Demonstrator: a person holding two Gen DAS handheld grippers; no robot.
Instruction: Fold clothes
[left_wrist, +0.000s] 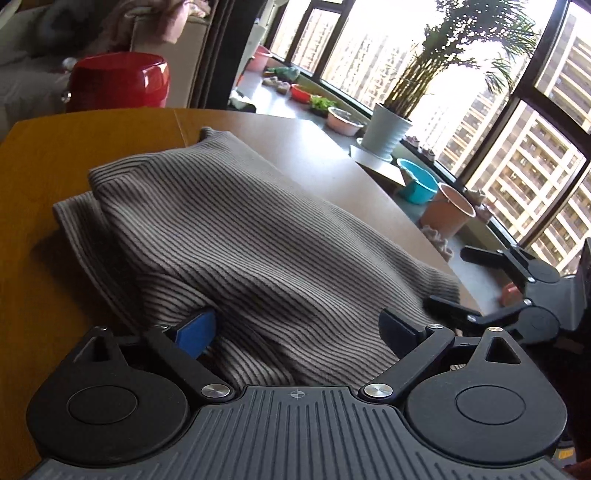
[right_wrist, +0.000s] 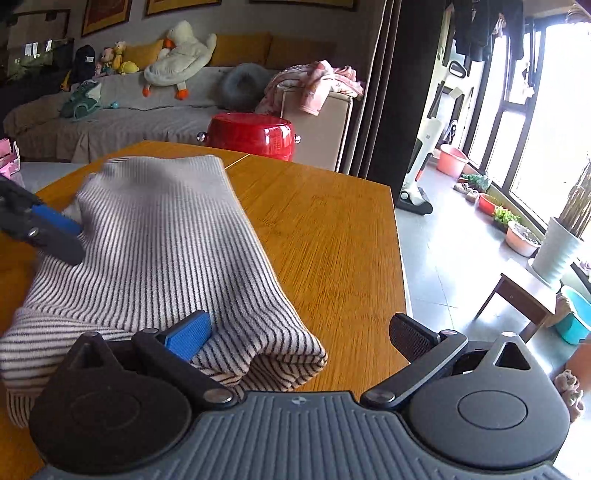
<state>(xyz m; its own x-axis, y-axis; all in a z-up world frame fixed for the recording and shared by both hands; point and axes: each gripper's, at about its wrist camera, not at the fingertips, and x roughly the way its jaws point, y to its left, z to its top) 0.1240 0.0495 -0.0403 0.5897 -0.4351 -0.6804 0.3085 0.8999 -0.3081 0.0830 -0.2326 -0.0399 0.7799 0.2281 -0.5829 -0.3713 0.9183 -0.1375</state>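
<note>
One striped sweater (right_wrist: 159, 254), folded in layers, lies on my wooden table (right_wrist: 325, 236), its near end by the near edge. Two grippers. My left gripper (left_wrist: 295, 325) is spread wide, cloth bunched between its fingers, nothing pinched. My right gripper (right_wrist: 299, 332) is also wide open, astride the sweater's near corner. Bare wood runs rightward to the table's right edge.
</note>
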